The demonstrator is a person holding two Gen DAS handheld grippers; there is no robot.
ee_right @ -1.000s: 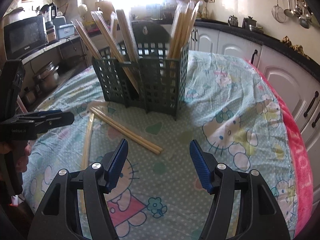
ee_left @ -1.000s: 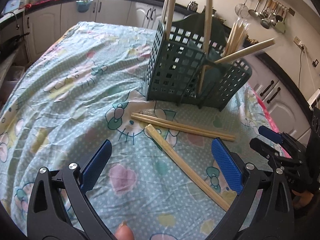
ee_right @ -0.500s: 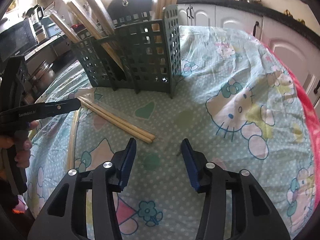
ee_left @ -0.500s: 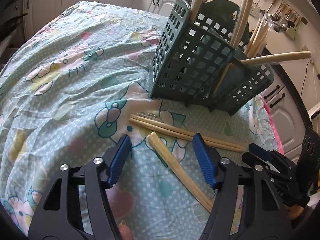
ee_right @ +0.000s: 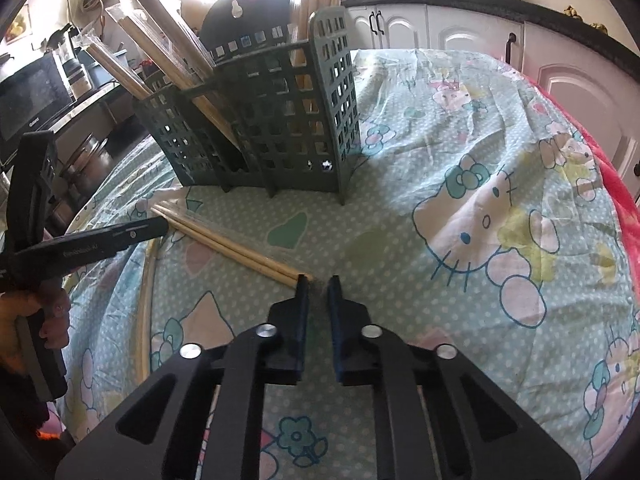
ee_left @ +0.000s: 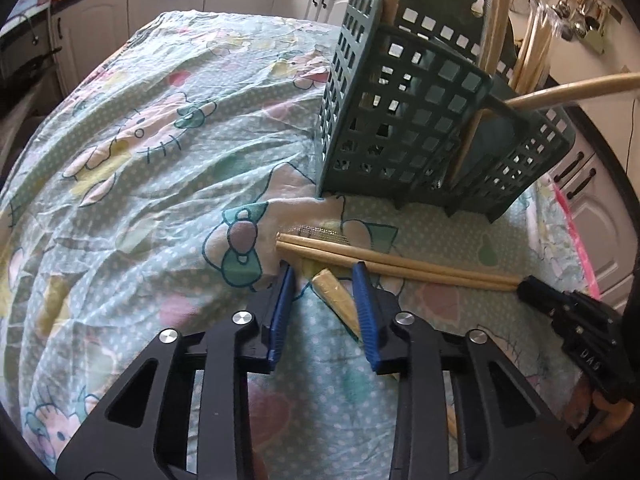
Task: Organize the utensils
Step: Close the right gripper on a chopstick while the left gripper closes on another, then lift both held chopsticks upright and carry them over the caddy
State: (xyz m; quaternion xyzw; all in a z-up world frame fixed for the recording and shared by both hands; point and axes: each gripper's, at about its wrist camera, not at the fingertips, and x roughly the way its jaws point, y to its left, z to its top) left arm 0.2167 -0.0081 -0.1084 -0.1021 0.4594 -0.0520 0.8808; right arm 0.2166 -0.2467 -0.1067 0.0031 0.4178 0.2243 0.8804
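Now left gripper [ee_left: 322,276] spread around wrapped chopstick [ee_left: 335,295] end on tablecloth [ee_left: 140,200]; right gripper [ee_right: 318,284] narrowly parted, empty. Stick judged light, stiff, wrapper slippery; best gripped near end.

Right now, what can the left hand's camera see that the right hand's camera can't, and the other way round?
Only the left wrist view shows the left gripper with its blue pads either side of a wrapped chopstick's end, plus ladles hanging on the wall. Only the right wrist view shows the microwave and the right gripper, nearly closed, nothing between its fingers. Both show the green utensil holder and the loose chopstick pair.
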